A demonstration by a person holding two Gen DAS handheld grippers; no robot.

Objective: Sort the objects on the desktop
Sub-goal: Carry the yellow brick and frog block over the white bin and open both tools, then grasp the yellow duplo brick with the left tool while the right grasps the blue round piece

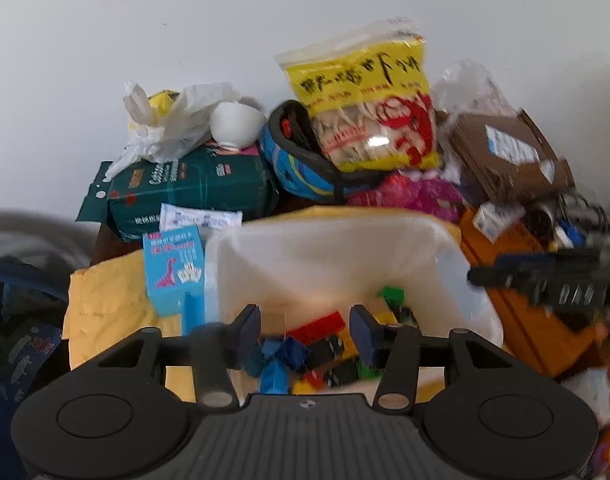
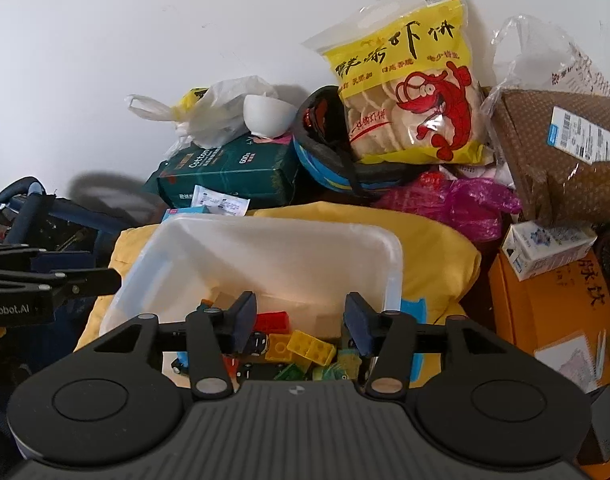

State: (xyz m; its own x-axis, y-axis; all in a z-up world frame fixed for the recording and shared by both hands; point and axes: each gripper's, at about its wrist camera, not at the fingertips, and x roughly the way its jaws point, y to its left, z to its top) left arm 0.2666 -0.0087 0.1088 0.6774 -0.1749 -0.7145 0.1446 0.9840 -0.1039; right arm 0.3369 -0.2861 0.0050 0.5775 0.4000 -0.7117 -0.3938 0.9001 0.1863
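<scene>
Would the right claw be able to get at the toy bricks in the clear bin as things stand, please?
Probably yes: the right claw is open and empty, pointing down over the open-topped clear bin, with the toy bricks lying uncovered just below.

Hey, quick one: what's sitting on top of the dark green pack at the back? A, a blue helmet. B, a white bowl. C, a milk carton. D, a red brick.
B: a white bowl rests on the green pack, next to a plastic bag; the helmet lies beside the pack, not on it.
</scene>
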